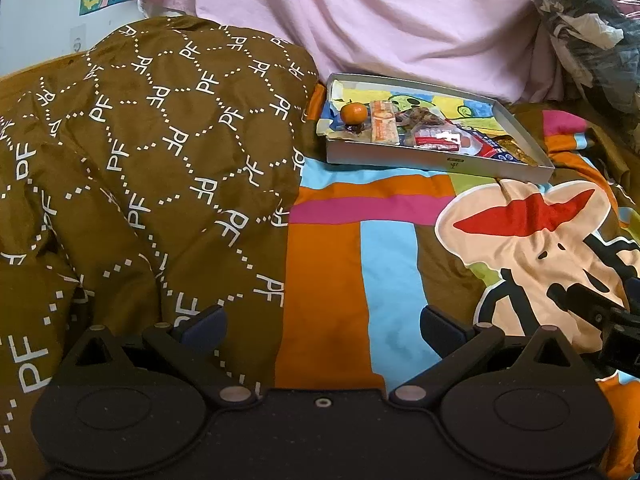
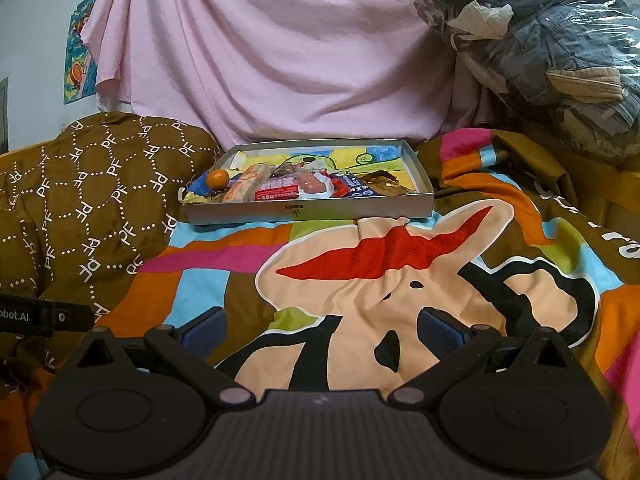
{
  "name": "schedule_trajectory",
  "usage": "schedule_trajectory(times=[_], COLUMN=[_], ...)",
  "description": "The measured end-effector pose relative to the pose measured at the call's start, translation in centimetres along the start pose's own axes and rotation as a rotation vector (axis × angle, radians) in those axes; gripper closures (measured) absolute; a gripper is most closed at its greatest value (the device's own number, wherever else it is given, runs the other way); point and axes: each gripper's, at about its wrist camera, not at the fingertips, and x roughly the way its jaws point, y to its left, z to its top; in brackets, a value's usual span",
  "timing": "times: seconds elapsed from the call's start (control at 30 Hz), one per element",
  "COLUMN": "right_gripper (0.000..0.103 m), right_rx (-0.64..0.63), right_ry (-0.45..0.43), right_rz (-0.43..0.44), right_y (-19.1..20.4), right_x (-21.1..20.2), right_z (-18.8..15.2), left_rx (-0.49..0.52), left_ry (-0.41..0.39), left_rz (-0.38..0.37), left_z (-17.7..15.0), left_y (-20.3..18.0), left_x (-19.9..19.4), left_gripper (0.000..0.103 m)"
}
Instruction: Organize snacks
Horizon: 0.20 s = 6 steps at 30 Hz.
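Your left tongs (image 1: 322,326) and right tongs (image 2: 320,328) both gape empty; snacks (image 2: 280,186) crowd the tray (image 2: 312,212) at 12 o'clock, apparently unsorted.

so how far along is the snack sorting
Looks mostly done: the small orange mandarin, orange-and-white wrapped bar and red-and-white packets already lie in the shallow grey cardboard box. Nothing in hand: left claw and right claw are open. No loose snacks visible.
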Motion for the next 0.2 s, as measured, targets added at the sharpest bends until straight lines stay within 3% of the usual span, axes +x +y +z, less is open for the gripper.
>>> schedule_trajectory(times=[0.2], right_gripper=[0.000], right_rx=[0.001], right_ry=[0.002], right_rz=[0.001], right_y=[-0.03], right_x=[0.00], right_z=[-0.04], left_rx=[0.008], left_ry=[-0.006], left_rz=[0.007], left_z=[0.05], left_y=[-0.11], left_x=[0.00], left_gripper=[0.001])
